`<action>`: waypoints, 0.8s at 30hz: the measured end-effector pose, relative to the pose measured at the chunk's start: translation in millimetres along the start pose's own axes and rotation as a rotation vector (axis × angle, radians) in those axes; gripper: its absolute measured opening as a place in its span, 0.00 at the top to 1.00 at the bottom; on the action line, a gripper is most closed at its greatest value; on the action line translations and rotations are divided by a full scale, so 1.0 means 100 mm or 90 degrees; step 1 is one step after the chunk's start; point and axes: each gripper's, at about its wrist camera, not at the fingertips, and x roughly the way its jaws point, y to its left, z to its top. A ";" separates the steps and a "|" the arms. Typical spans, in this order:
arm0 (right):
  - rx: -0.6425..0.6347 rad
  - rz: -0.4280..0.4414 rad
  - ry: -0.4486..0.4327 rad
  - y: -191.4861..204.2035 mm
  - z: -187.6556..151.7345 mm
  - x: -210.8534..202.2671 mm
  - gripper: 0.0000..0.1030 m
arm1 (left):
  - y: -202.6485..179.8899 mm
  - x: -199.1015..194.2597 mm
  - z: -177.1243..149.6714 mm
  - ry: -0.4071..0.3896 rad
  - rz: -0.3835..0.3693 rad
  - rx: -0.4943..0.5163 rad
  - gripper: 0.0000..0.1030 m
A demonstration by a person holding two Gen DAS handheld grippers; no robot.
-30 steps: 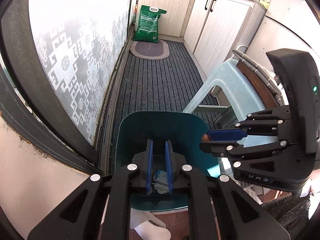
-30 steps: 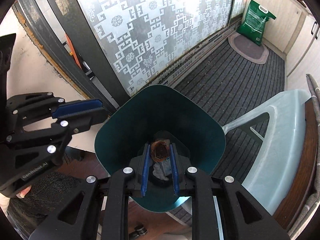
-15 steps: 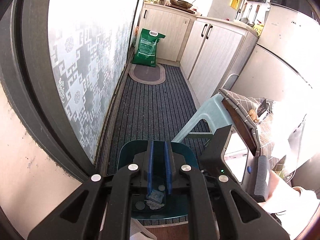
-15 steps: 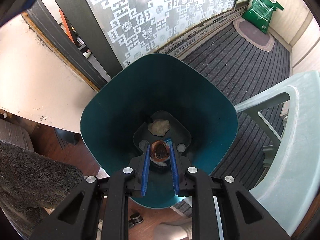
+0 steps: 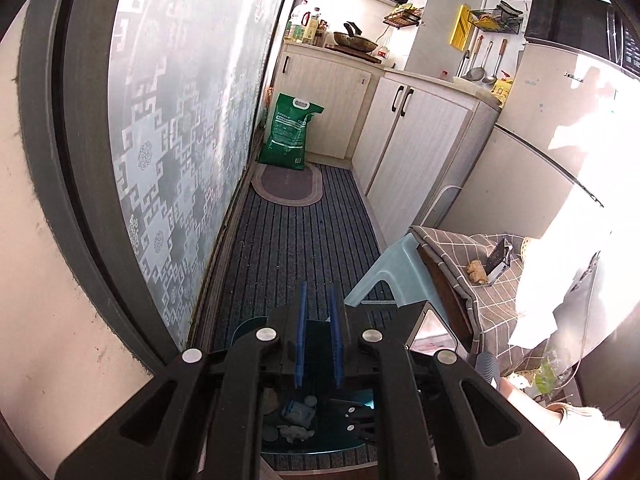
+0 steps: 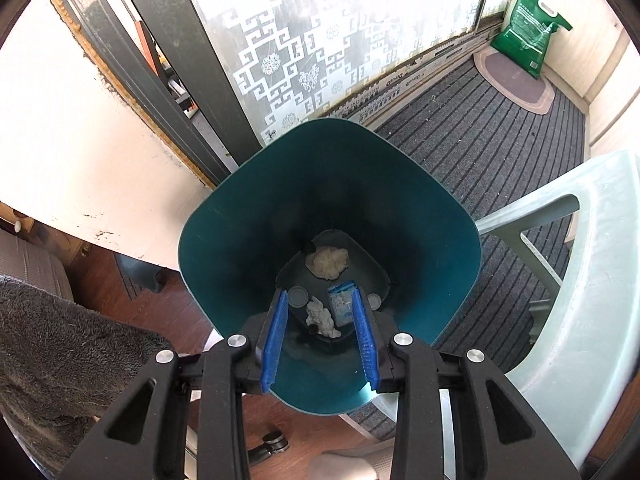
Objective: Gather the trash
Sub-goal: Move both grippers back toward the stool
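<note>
A teal trash bin (image 6: 248,216) stands on the floor below my right gripper (image 6: 320,300), which is open and empty just above its rim. In the bin lie a beige crumpled lump (image 6: 328,262), a white crumpled piece (image 6: 322,318) and a blue-and-white wrapper (image 6: 340,304). The brown scrap it held before is not visible. My left gripper (image 5: 318,300) hangs higher, its jaws nearly together with nothing between them; the bin (image 5: 248,326) shows below it. A beige scrap (image 5: 477,270) lies on the checked tablecloth (image 5: 452,240).
A pale green plastic stool (image 6: 580,280) stands right of the bin. A patterned glass sliding door (image 6: 320,40) runs along the left. A green sack (image 6: 526,28) and an oval mat (image 6: 516,84) lie at the far end of the striped carpet. A grey fuzzy cover (image 6: 60,340) is at left.
My right gripper has opened and the brown scrap it held is gone from between its fingers. My left gripper has risen and tilted up toward the kitchen.
</note>
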 end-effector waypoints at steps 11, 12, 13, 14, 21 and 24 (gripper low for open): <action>0.011 -0.039 -0.177 -0.13 0.01 -0.92 0.70 | -0.35 -0.04 0.10 -0.026 -0.023 0.022 0.80; 0.013 -0.046 -0.187 -0.17 0.00 -1.00 0.70 | -0.38 -0.04 0.11 -0.028 -0.026 0.023 0.79; 0.017 -0.053 -0.198 -0.21 -0.02 -1.08 0.70 | -0.42 -0.04 0.12 -0.030 -0.027 0.024 0.78; 0.023 -0.061 -0.208 -0.26 -0.04 -1.16 0.70 | -0.45 -0.03 0.13 -0.030 -0.030 0.024 0.77; 0.090 -0.102 -0.263 -0.69 -0.28 -1.64 0.70 | -0.74 0.11 0.15 -0.021 -0.047 0.040 0.73; 0.126 -0.120 -0.279 -0.92 -0.42 -1.81 0.70 | -0.88 0.20 0.14 -0.014 -0.054 0.049 0.72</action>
